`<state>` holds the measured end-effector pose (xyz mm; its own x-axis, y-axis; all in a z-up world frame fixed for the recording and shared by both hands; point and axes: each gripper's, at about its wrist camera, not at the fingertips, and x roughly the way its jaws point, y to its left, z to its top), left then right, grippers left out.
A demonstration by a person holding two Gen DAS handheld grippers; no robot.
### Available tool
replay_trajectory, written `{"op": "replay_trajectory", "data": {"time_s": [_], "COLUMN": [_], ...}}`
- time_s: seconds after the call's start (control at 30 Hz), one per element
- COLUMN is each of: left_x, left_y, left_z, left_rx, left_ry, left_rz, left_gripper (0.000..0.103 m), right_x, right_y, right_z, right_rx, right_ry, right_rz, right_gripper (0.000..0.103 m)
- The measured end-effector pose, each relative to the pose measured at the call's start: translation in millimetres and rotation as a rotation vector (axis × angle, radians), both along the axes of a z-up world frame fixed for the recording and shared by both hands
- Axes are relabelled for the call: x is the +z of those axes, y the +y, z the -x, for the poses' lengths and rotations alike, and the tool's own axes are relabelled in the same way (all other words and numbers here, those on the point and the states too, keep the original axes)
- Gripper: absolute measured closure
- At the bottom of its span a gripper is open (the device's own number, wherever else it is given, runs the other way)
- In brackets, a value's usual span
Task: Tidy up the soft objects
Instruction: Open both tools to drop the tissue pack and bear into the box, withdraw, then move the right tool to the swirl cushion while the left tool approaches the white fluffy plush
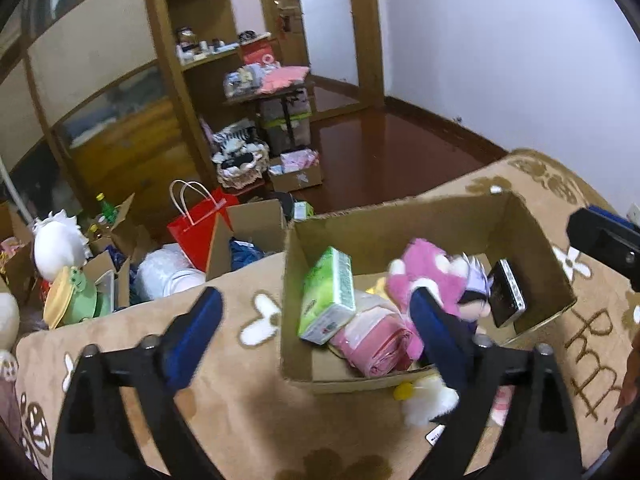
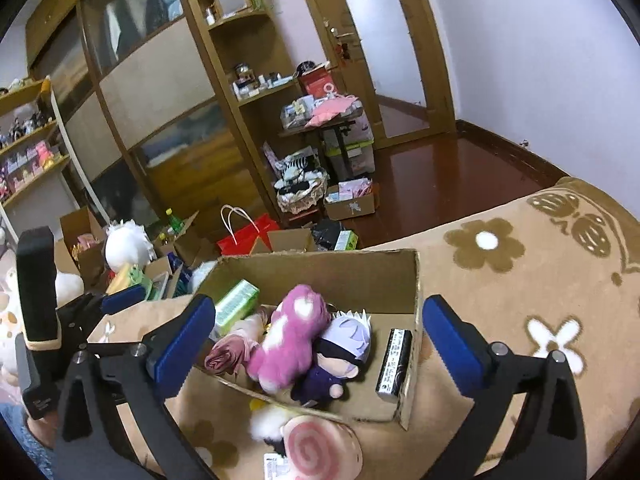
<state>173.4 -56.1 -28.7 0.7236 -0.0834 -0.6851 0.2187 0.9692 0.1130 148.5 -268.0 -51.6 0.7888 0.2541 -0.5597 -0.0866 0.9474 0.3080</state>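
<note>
1. An open brown cardboard box sits on a tan plush blanket with brown and white flowers.
2. Inside the box lie a pink plush toy with white patches, a small doll with pale lilac hair and a dark purple body, a green tissue pack, a pink rolled plastic pack and a black rectangular case leaning on the right wall.
3. Just outside the box's near wall lies a pink-and-white spiral-patterned round plush, with a white fluffy toy touching it.
4. The left gripper has its blue-padded fingers spread wide, empty, straddling the box's near-left corner.
5. The right gripper also stands wide apart and empty, above the box.
6. Beyond the blanket's far edge, on the floor, are a red paper bag, open cartons and a white-haired plush head.
</note>
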Motion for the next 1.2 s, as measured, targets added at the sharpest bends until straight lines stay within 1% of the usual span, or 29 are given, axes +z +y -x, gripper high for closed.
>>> {"op": "replay_trajectory", "data": {"time_s": [0.1, 0.2, 0.3, 0.43, 0.53, 0.7, 0.83, 0.97, 1.07, 1.2], "left_x": [7, 13, 16, 16, 14, 6, 0, -5, -16, -28], "left_y": [5, 7, 10, 14, 15, 22, 21, 20, 19, 14], "left_z": [10, 19, 29, 41, 47, 56, 61, 64, 60, 56], "left_rx": [0.004, 0.007, -0.008, -0.021, -0.033, -0.015, -0.020, -0.020, -0.026, -0.032], "left_ry": [-0.007, -0.014, -0.007, 0.019, 0.032, 0.079, 0.091, 0.087, 0.121, 0.151], "left_rz": [0.003, -0.004, -0.006, -0.007, -0.010, 0.025, 0.007, 0.023, 0.047, 0.044], "left_gripper": [0.006, 0.003, 0.003, 0.003, 0.003, 0.003, 0.003, 0.003, 0.003, 0.003], "right_x": [5, 7, 6, 4, 0, -8, -16, -28, -37, -49], "right_y": [-4, -4, -4, -6, -6, -3, 3, 7, 11, 16], "right_z": [12, 20, 27, 41, 50, 62, 65, 66, 66, 64], "right_rx": [-0.011, -0.021, -0.025, -0.040, -0.037, -0.017, -0.004, 0.009, 0.016, 0.028], "right_ry": [-0.003, 0.003, 0.024, 0.037, 0.044, 0.071, 0.082, 0.103, 0.107, 0.110], "right_rz": [-0.043, -0.049, -0.056, -0.044, -0.016, 0.025, 0.059, 0.059, 0.058, 0.056], "right_gripper": [0.000, 0.000, 0.000, 0.000, 0.000, 0.000, 0.000, 0.000, 0.000, 0.000]}}
